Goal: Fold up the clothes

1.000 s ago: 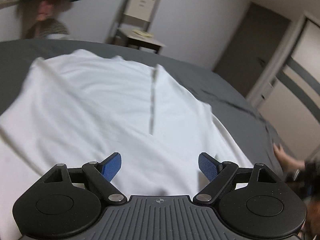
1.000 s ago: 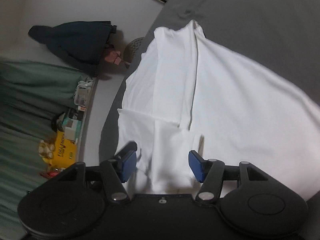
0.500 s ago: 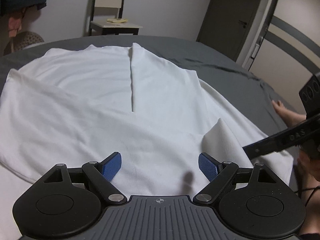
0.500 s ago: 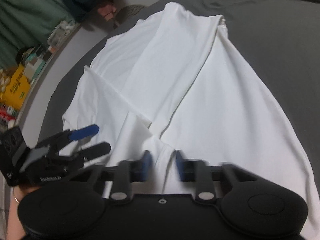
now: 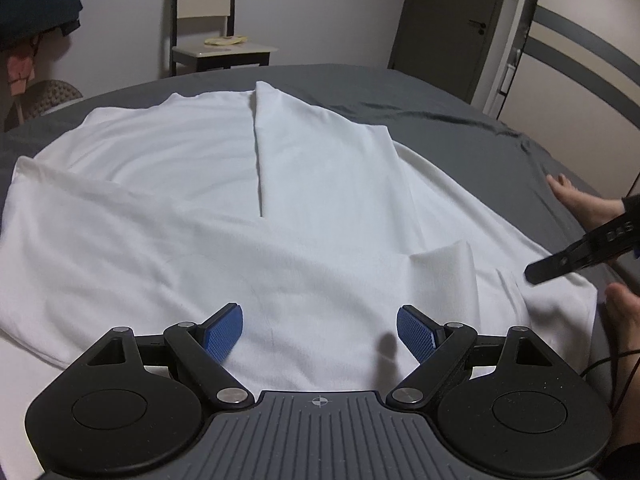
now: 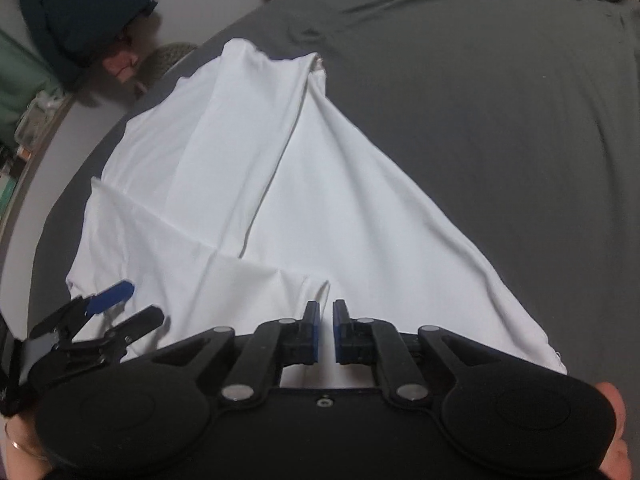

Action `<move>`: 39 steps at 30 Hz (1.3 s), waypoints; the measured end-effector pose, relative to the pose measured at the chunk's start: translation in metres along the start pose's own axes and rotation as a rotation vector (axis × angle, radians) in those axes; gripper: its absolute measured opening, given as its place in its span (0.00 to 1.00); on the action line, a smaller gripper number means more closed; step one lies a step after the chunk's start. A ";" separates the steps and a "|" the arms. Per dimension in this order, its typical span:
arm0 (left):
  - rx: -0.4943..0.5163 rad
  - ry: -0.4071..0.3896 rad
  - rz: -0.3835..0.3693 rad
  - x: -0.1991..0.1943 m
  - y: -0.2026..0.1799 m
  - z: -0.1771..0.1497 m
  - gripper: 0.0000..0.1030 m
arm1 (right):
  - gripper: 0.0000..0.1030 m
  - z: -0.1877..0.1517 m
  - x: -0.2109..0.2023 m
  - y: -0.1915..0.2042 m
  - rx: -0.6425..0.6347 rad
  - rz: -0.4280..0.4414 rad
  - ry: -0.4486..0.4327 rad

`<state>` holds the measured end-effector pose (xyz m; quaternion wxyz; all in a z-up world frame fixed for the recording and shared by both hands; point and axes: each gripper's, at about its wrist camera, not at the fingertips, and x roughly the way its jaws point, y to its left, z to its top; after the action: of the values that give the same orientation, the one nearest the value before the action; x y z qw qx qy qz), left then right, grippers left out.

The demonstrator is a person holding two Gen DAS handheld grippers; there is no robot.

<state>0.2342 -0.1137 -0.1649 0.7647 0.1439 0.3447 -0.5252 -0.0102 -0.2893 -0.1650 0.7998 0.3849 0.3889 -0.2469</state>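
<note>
In the left wrist view the white shirt point(image 5: 280, 208) lies spread on the grey bed point(image 5: 460, 128), and the left gripper point(image 5: 320, 330) hangs wide open above its near edge. In the right wrist view the right gripper point(image 6: 327, 330) has just been opening a little; the jaws stand narrowly apart over the shirt's hem, and I see no cloth pinched between them.

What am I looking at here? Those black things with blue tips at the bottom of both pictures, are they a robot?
No robot: a person holds a two-finger gripper in each hand, with a camera on each looking along its fingers. One picture looks over the left gripper, jaws wide open and empty, above a white cotton garment spread on a dark grey bedsheet. The other looks over the right gripper. Its jaws have just been opening a little and stand nearly closed, over the garment's near edge, with a narrow gap; no cloth looks pinched. Each gripper also shows at the edge of the other's picture.
</note>
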 end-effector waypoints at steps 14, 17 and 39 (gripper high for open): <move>-0.037 -0.074 -0.036 -0.011 0.002 0.004 0.83 | 0.04 0.000 -0.008 -0.006 0.017 -0.021 0.012; -0.043 -0.076 -0.021 -0.011 0.003 0.005 0.83 | 0.15 -0.003 -0.002 -0.011 0.006 -0.035 0.045; -0.313 -0.385 0.516 -0.067 0.088 0.038 1.00 | 0.75 0.184 0.054 0.091 -0.464 0.181 -0.142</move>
<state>0.3140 -0.0525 -0.1050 0.9358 0.0055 0.2227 -0.2733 0.1642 -0.3903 -0.0964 0.9107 0.2062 0.3421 -0.1048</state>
